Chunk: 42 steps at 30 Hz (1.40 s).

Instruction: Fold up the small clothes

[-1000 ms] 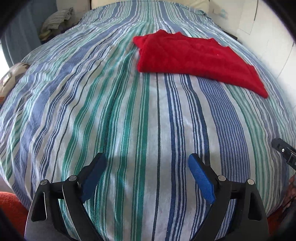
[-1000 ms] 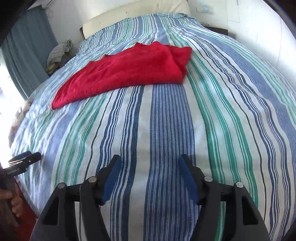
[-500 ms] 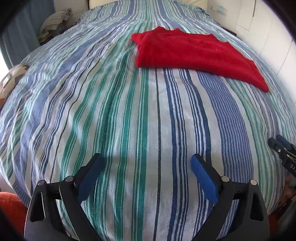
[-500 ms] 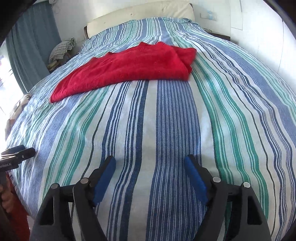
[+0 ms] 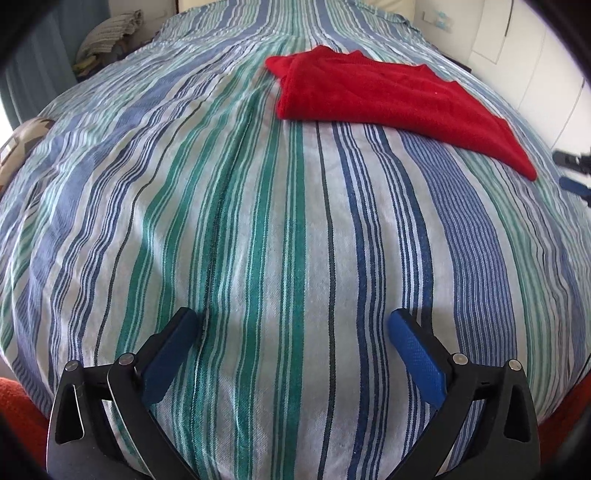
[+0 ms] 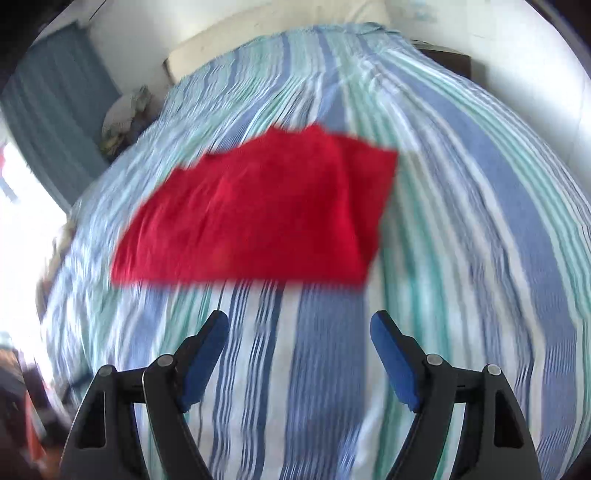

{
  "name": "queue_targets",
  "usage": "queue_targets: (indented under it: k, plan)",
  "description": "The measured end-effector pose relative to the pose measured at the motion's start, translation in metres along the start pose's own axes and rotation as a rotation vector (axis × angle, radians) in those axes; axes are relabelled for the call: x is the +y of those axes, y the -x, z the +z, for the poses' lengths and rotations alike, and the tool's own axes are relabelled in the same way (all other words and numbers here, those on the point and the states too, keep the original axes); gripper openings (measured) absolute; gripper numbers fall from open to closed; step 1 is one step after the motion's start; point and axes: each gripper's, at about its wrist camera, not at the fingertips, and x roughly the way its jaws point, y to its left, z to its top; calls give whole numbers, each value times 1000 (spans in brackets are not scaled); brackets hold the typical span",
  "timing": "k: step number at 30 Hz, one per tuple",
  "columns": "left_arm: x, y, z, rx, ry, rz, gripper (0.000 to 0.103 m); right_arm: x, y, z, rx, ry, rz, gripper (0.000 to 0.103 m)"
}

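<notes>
A red garment (image 5: 384,99) lies partly folded and flat on the striped bedspread (image 5: 258,240), far ahead and to the right in the left wrist view. My left gripper (image 5: 291,328) is open and empty, low over the near part of the bed. In the blurred right wrist view the red garment (image 6: 258,218) lies close ahead, and my right gripper (image 6: 299,325) is open and empty just short of its near edge. The right gripper's tip shows at the left wrist view's right edge (image 5: 572,173), beside the garment's corner.
A pile of clothes (image 5: 107,33) sits beyond the bed's far left corner by a blue curtain (image 6: 55,110). A white headboard (image 6: 277,33) and white walls close the far end. A patterned object (image 5: 22,144) lies at the bed's left edge.
My right gripper has moved fast forward and up toward the red garment, which now fills more of its view. My left gripper has shifted only slightly. Both stay open.
</notes>
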Motion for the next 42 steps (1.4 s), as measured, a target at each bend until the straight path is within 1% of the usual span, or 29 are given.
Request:
queue_targets:
  k: [2, 4, 6, 8, 10, 12, 13, 14, 16, 17, 20, 21, 23, 24, 26, 28, 29, 30, 31, 32, 33, 34, 35, 37, 38, 39, 40, 42]
  plan:
    - [1, 0, 0, 0, 2, -4, 103, -25, -11, 30, -33, -102, 13, 79]
    - [1, -1, 1, -5, -2, -8, 103, -54, -31, 55, -49, -228, 33, 78]
    - [2, -1, 1, -5, -5, -11, 103, -76, -55, 66, -39, -337, 71, 76]
    - [2, -3, 3, -6, -4, -13, 103, -85, -75, 69, -16, -386, 104, 75]
    - [2, -4, 4, -7, -2, -14, 103, -81, -95, 71, 16, -384, 154, 73]
    - [3, -6, 5, -8, -3, -15, 103, -70, -108, 73, 43, -346, 195, 55]
    - [3, -7, 6, -8, -3, -17, 103, -64, -115, 75, 73, -331, 183, 27]
    - [3, -8, 7, -8, -1, -20, 103, -56, -116, 76, 84, -314, 149, 13]
    - [5, -8, 9, -4, 7, -31, 103, -36, -107, 85, 65, -281, 111, 13]
    - [6, -8, 9, -1, 12, -37, 103, -24, -101, 92, 52, -263, 112, 13]
    - [8, -8, 11, 12, 25, -51, 103, 31, -77, 115, 17, -177, 167, 13]
    - [9, -8, 12, 18, 30, -54, 103, 60, -72, 125, 16, -130, 194, 13]
    - [11, -9, 15, 26, 41, -62, 103, 107, -72, 134, 33, -52, 217, 13]
    - [12, -9, 16, 28, 44, -67, 103, 138, -77, 139, 50, -4, 236, 13]
    - [14, -9, 16, 27, 47, -78, 103, 180, -88, 140, 76, 54, 262, 13]
    - [15, -9, 15, 22, 41, -85, 103, 225, -109, 132, 95, 127, 239, 14]
    - [15, -8, 14, 20, 35, -86, 103, 241, -123, 128, 111, 150, 222, 22]
    - [15, -8, 14, 18, 27, -85, 103, 258, -143, 119, 158, 165, 222, 29]
    - [14, -8, 13, 17, 22, -84, 103, 268, -159, 112, 212, 161, 238, 48]
    - [14, -8, 13, 17, 19, -84, 103, 273, -167, 105, 242, 151, 249, 59]
    - [14, -7, 12, 17, 21, -85, 103, 276, -172, 97, 265, 132, 280, 59]
    - [15, -7, 12, 19, 24, -87, 103, 279, -169, 91, 268, 118, 326, 59]
    - [15, -6, 12, 21, 28, -90, 103, 280, -163, 89, 251, 117, 367, 59]
    - [16, -6, 12, 24, 38, -98, 103, 280, -144, 90, 202, 161, 397, 59]
    - [17, -6, 12, 26, 43, -100, 103, 277, -134, 90, 179, 193, 383, 59]
    - [17, -5, 12, 26, 48, -100, 103, 273, -127, 92, 157, 228, 348, 59]
    - [17, -5, 11, 26, 51, -98, 103, 269, -122, 95, 138, 262, 294, 58]
    - [16, -6, 12, 25, 50, -90, 103, 257, -116, 94, 125, 307, 215, 50]
